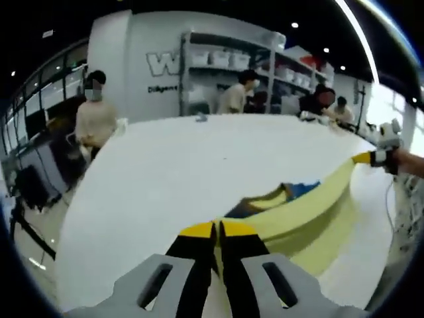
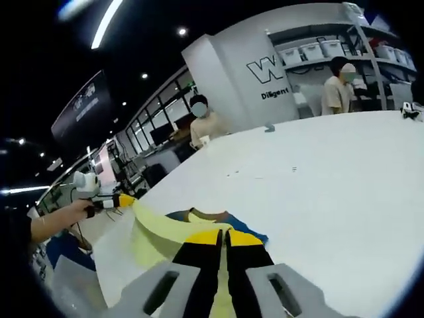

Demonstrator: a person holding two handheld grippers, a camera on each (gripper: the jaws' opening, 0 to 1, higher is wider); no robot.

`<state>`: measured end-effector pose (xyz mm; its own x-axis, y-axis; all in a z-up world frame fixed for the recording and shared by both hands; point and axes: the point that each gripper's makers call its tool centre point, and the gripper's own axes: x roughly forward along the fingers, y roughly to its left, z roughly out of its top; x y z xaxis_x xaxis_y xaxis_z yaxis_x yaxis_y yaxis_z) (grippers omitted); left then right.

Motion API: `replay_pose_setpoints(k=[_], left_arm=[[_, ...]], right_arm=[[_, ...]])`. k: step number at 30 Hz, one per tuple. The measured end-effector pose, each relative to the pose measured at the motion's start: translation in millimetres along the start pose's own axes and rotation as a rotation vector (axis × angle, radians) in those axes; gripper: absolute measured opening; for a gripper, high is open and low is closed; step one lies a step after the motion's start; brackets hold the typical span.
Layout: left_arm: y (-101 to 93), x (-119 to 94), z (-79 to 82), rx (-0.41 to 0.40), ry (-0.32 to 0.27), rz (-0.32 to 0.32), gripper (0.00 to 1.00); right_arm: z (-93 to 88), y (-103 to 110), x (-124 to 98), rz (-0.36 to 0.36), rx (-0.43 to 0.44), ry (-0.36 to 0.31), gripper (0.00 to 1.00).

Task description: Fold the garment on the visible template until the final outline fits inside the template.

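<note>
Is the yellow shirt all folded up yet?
Not yet. Both tools are shut on the yellow garment: the left tool and the right tool each pinch an edge, stretching it above the white table. Nothing looks folded; all folding remains. I cannot make out the template.

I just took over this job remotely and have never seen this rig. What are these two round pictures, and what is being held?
There is no robot. A person holds a hand tool with two fingers in each hand, and a camera rides on each. The left gripper view looks along the left gripper; the right gripper view looks along the right gripper. Both are shut on the pale yellow garment, lifting one edge off the white table. A blue part shows beneath. Each tool appears far off in the other's picture. People stand by shelves behind.
</note>
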<state>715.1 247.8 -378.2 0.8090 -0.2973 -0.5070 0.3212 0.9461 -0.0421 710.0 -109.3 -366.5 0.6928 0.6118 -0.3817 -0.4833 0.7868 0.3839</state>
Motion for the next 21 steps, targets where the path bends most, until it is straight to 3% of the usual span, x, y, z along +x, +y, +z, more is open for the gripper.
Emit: replay_pose_setpoints(k=[1,3,7,14,16,17,18,21], left_arm=[[1.3,2.8,-1.1,0.000,0.003,0.002,0.01],[12.7,19.9,-22.6,0.036,0.082,0.024,0.01],[15.1,41.2,-27.1,0.013,0.079,0.001,0.01],[24.9,65.6,-46.9,0.038,0.134,-0.010,0.01],[20.8,63.9,-50.0,0.060,0.138,-0.029,0.02],[18.2,64.9,-51.4,0.073,0.134,-0.053,0.02],[20.0,64.7,-53.3,0.096,0.139,-0.054,0.04],[19.5,57.5,-52.5,0.144,0.133,-0.063,0.16]], right_arm=[[-0.5,-2.4,2.2,-0.003,0.000,0.002,0.00],[-9.7,-13.7,14.9,-0.030,-0.001,0.047,0.00],[-20.0,-26.7,36.0,-0.047,-0.003,0.081,0.00],[-29.5,-43.9,55.3,-0.076,-0.007,0.097,0.00],[-32.6,-44.6,58.3,-0.070,-0.075,0.103,0.00],[-35.0,-42.2,59.8,-0.059,-0.153,0.110,0.00],[-46.0,-44.4,59.3,-0.054,-0.189,0.156,0.01],[-54.8,-40.4,60.8,-0.043,-0.253,0.186,0.14]])
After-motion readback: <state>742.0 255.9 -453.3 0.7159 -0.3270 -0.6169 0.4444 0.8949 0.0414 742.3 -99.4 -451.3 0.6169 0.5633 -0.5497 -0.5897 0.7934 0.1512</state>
